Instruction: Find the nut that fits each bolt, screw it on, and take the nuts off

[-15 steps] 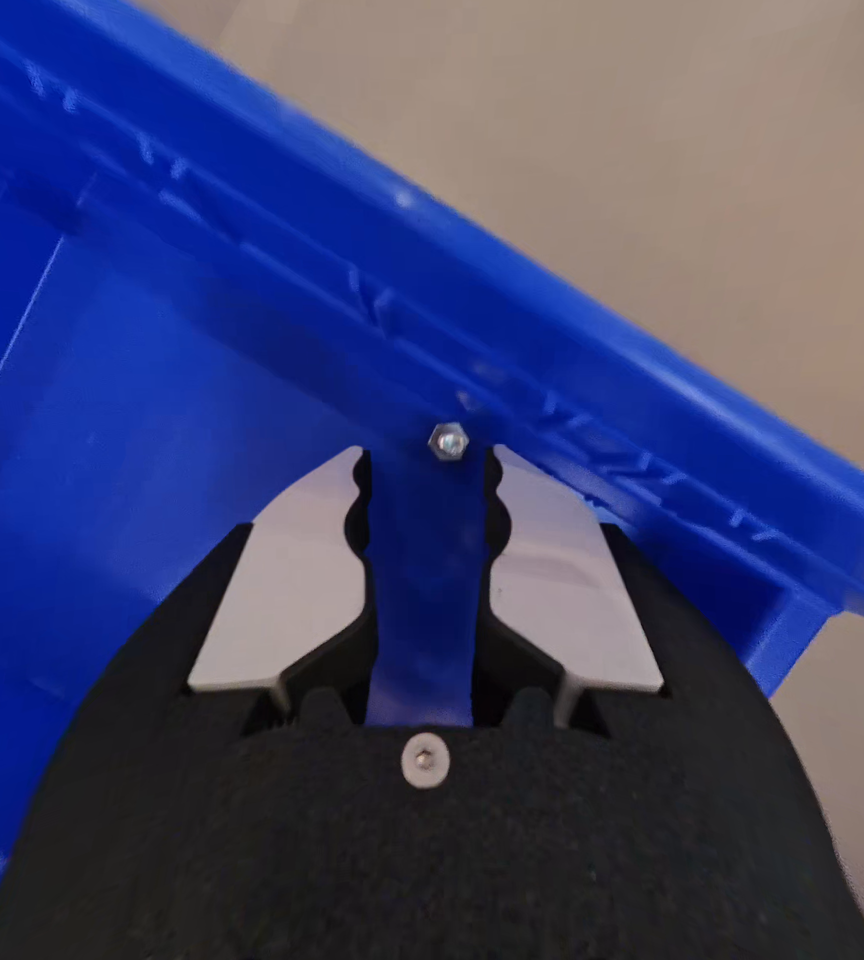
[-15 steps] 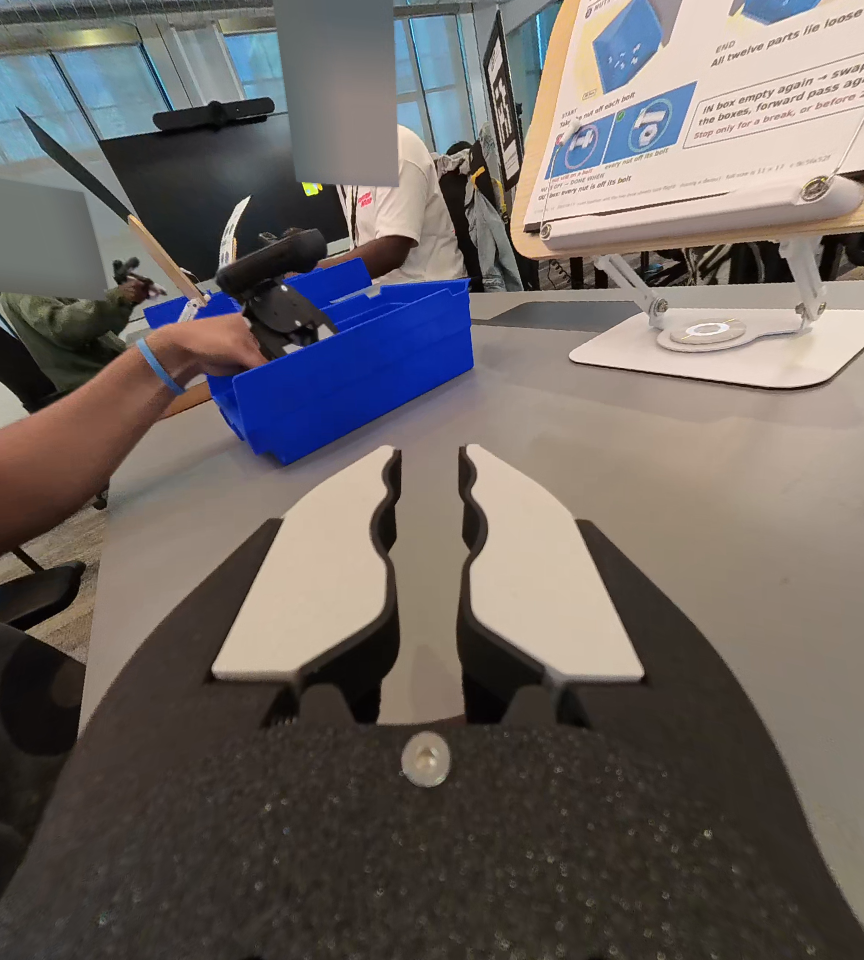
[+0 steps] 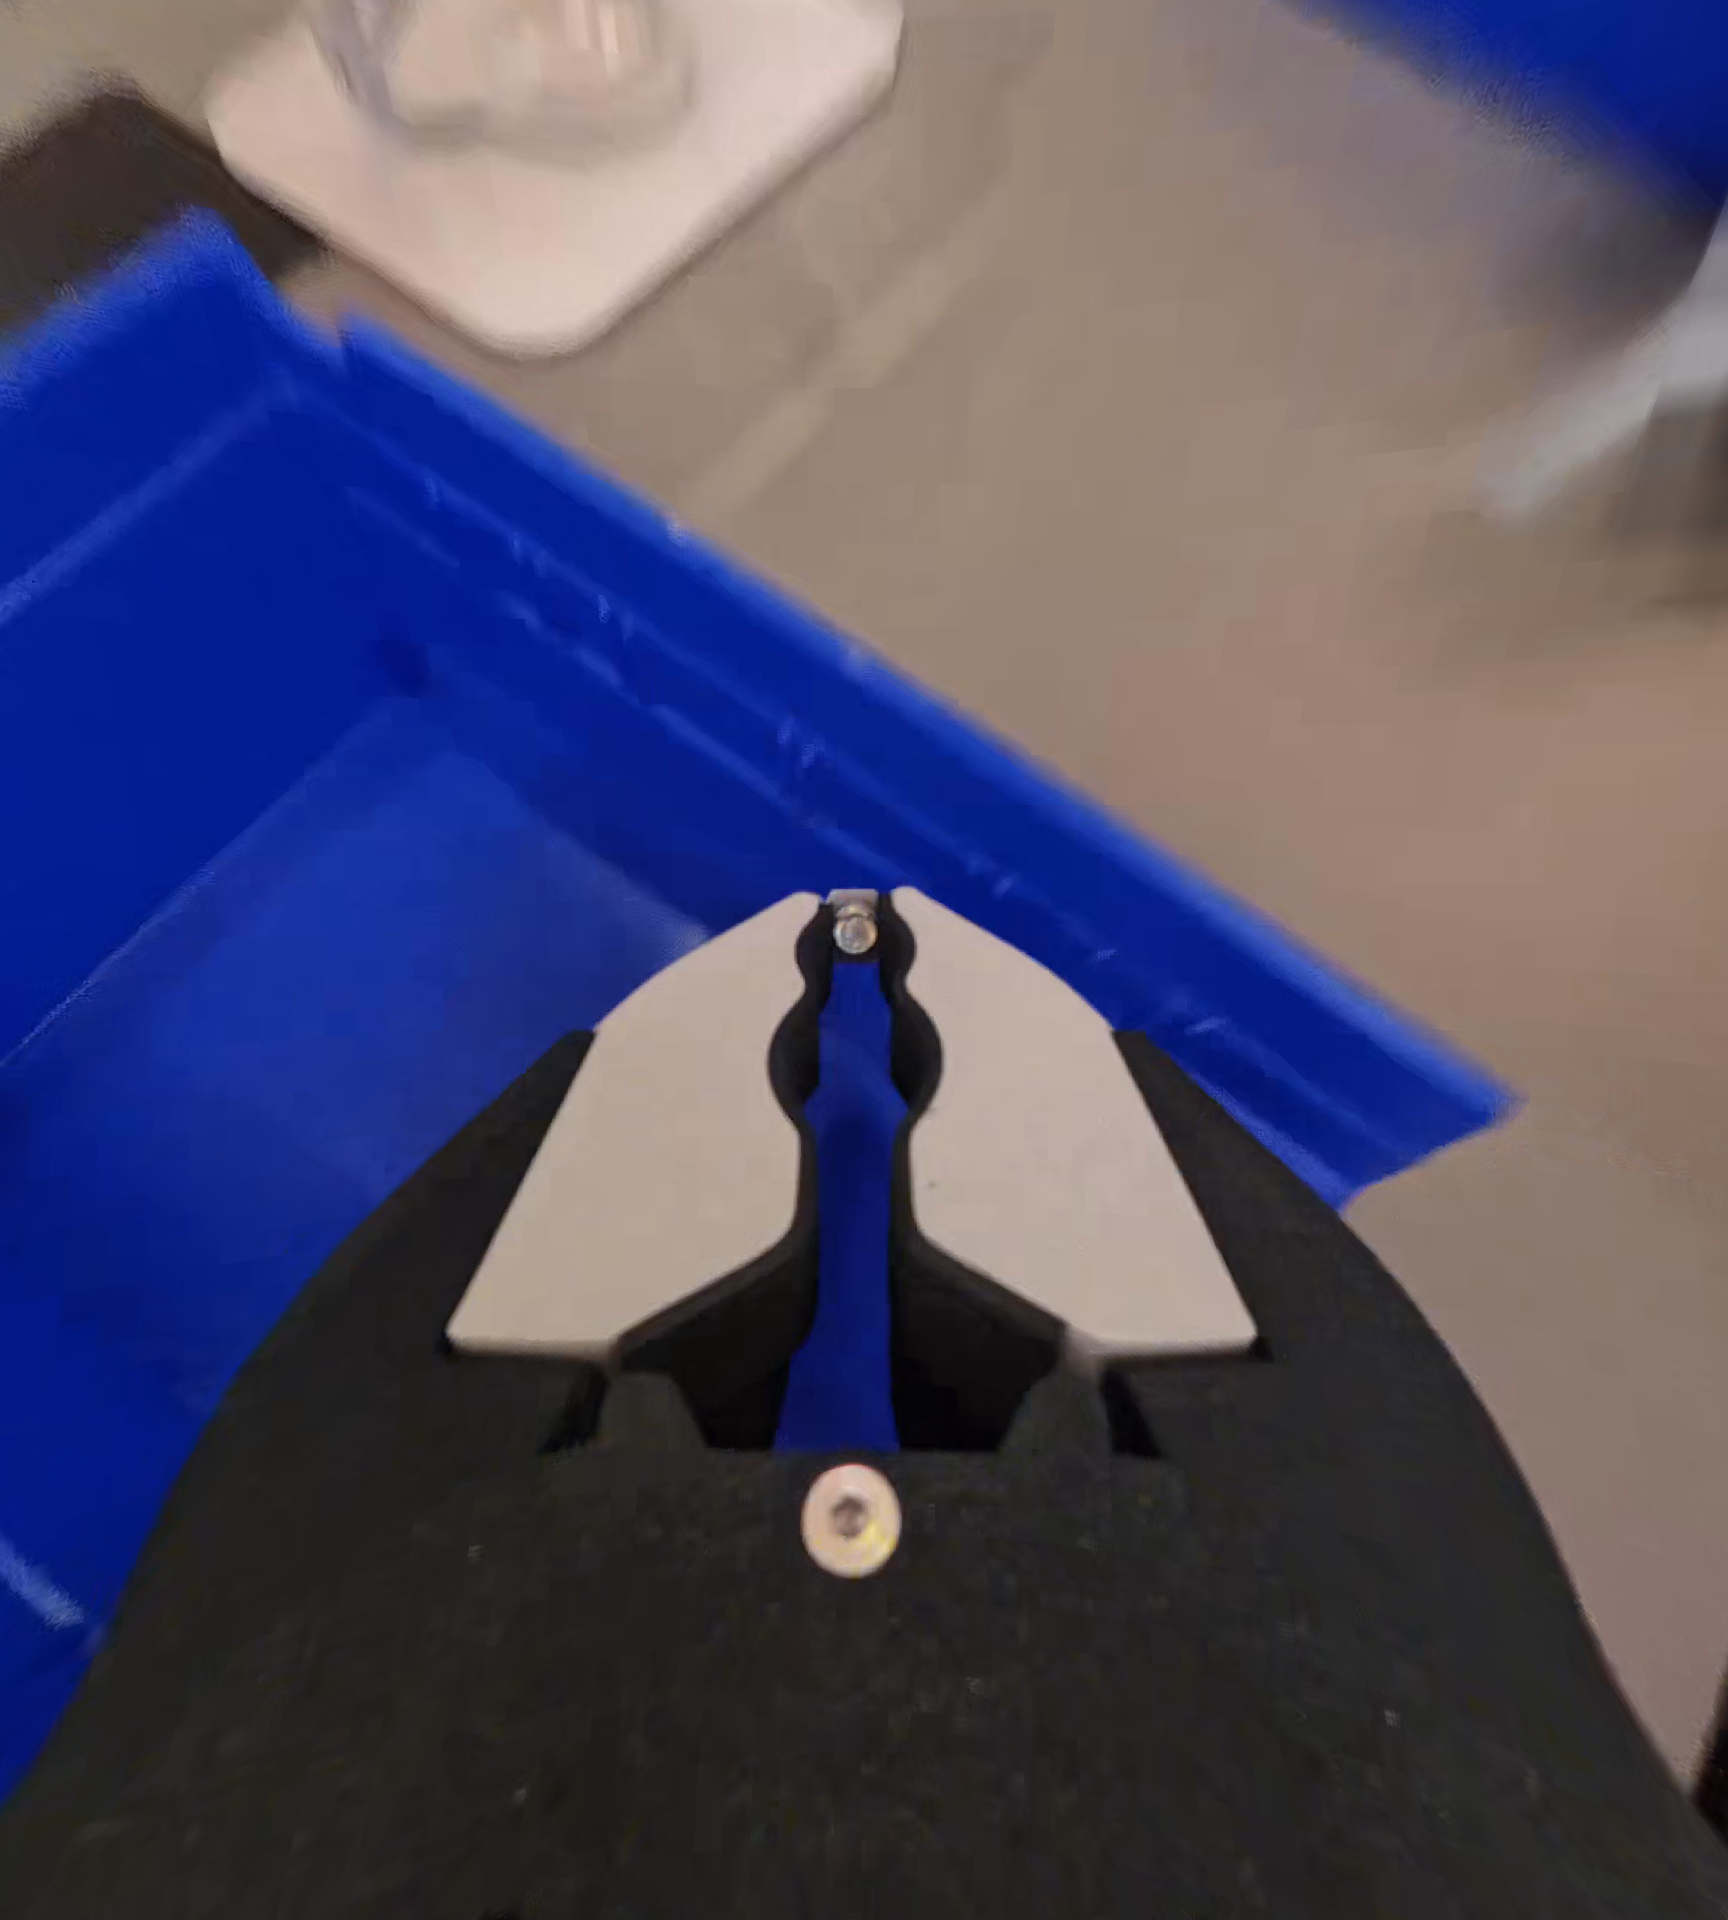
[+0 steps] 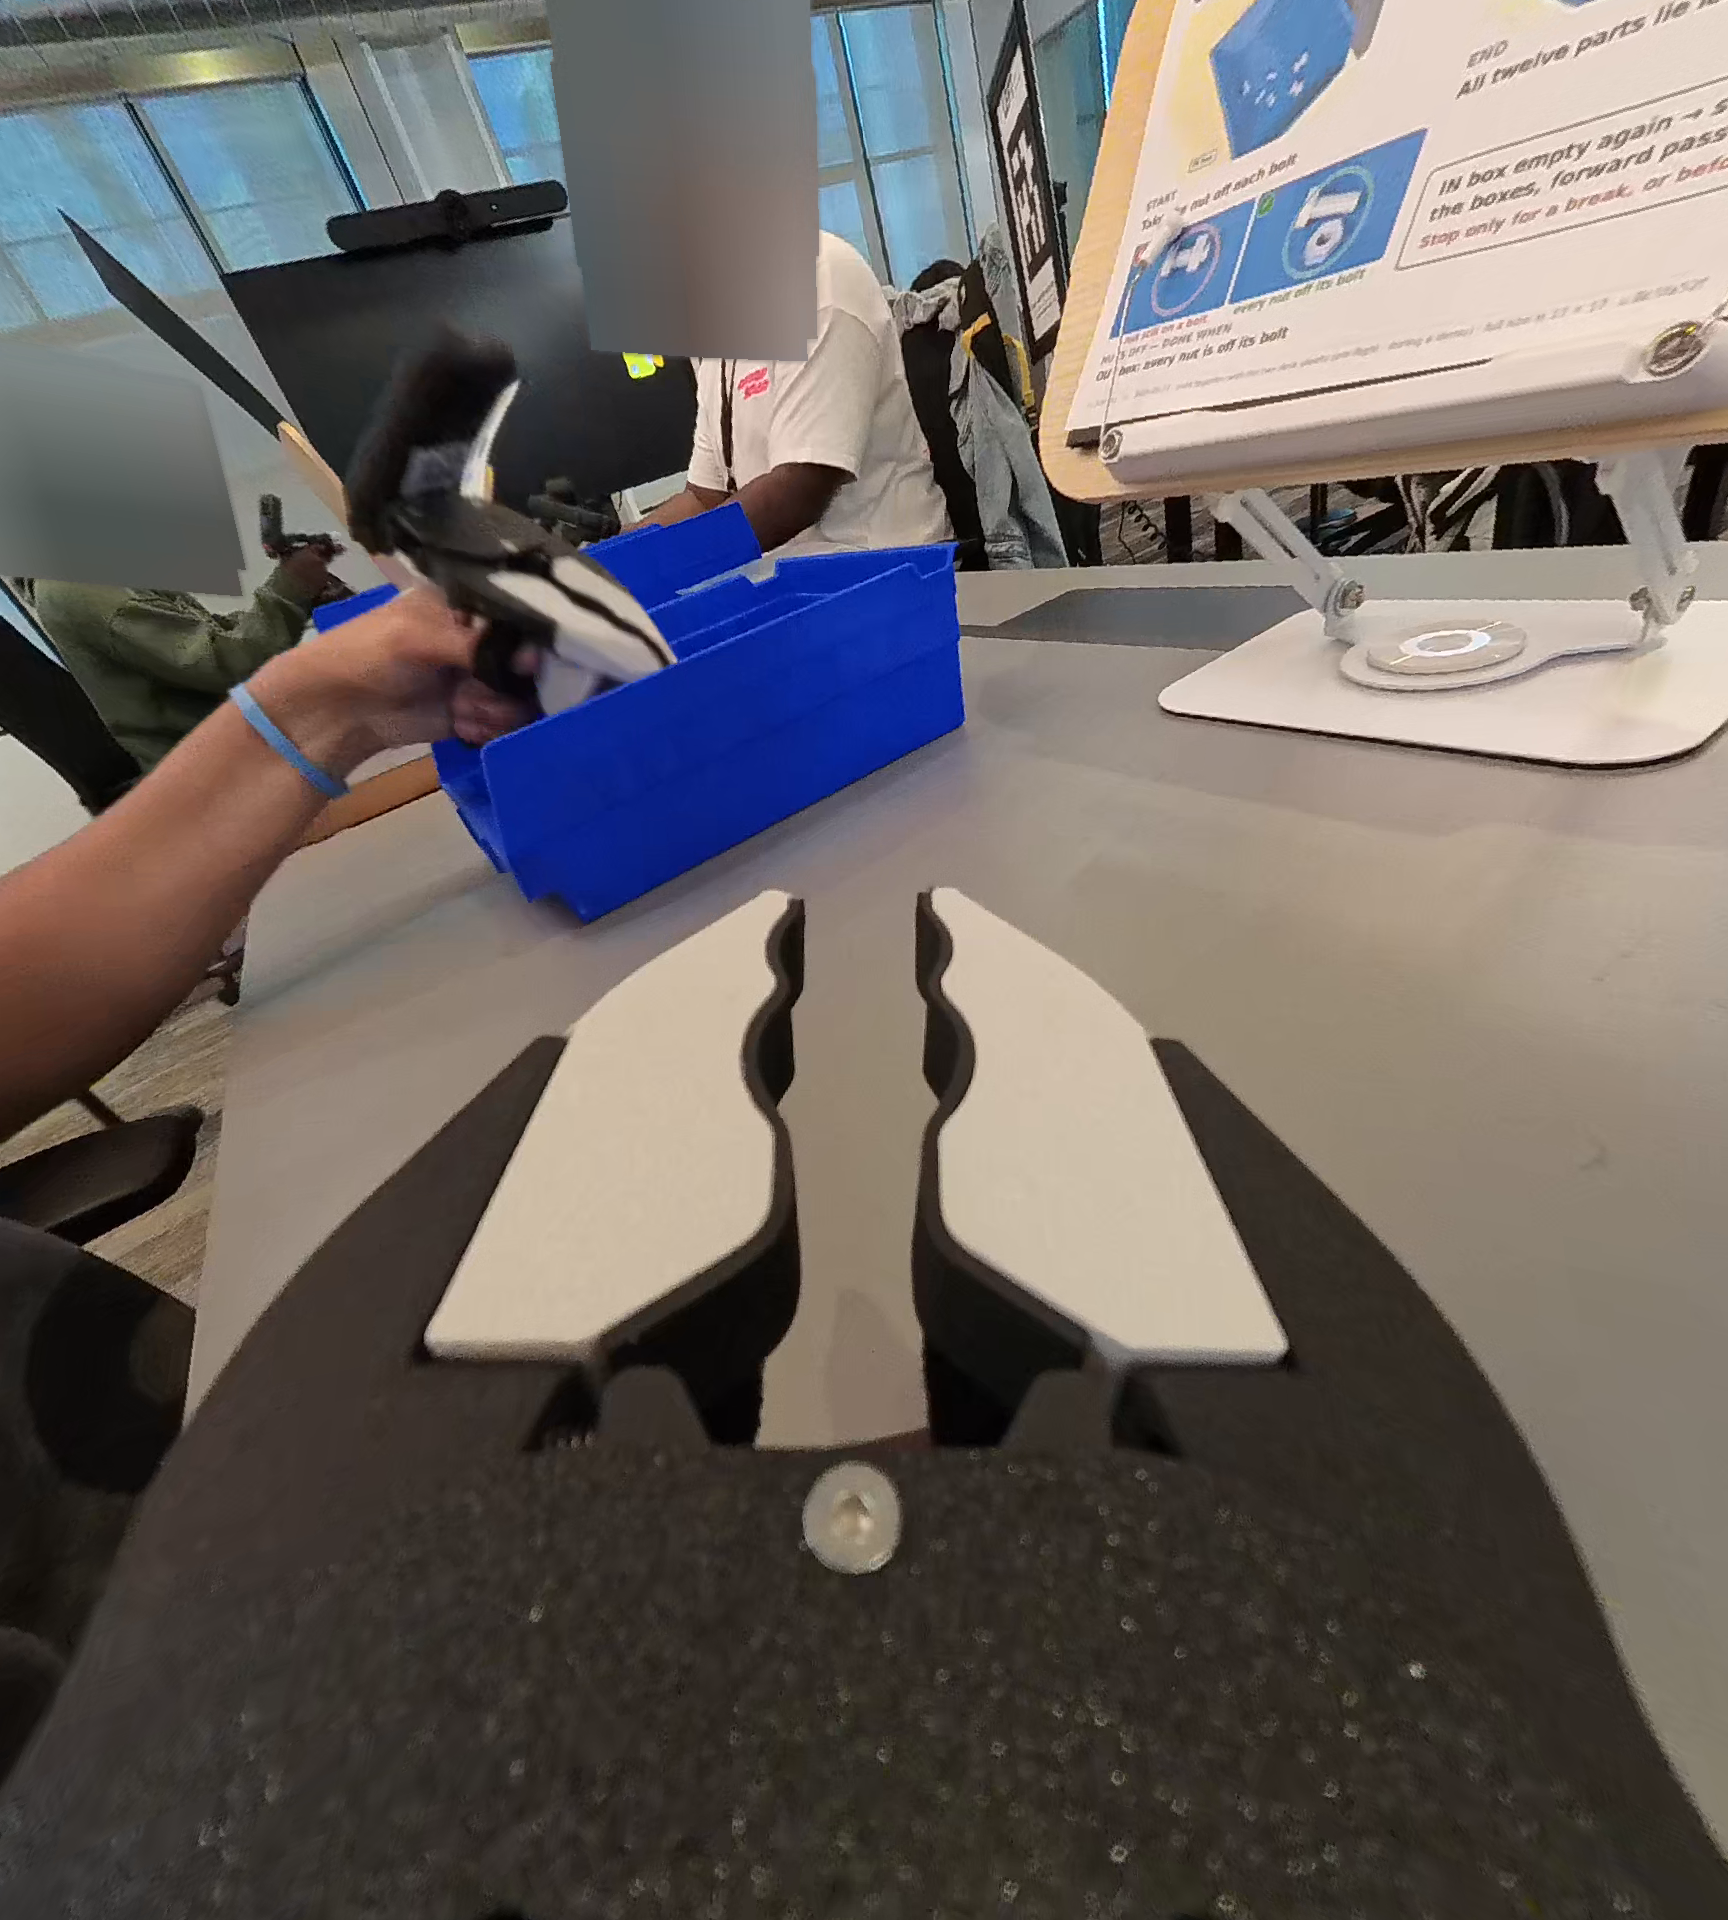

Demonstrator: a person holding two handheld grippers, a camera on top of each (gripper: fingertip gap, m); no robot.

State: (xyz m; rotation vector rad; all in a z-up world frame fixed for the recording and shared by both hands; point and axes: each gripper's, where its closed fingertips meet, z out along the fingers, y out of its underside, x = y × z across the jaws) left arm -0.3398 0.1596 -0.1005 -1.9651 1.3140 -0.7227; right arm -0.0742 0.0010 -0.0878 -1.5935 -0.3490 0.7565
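Pinching its tips together, the left gripper (image 3: 855, 914) had a small silver nut (image 3: 853, 928) clamped right at the ends of its fingers, above the floor of the blue bin (image 3: 216, 831). The bin's long wall ran slantwise just beyond the tips. A hand (image 4: 392, 675) held that gripper over the bin's near end. The right gripper (image 4: 860, 914) hovered low over the grey table (image 4: 1359, 987), its fingers parted with nothing between them, the bin ahead and to its left. A white stand (image 4: 1462, 686) carrying an instruction sheet stood ahead to its right.
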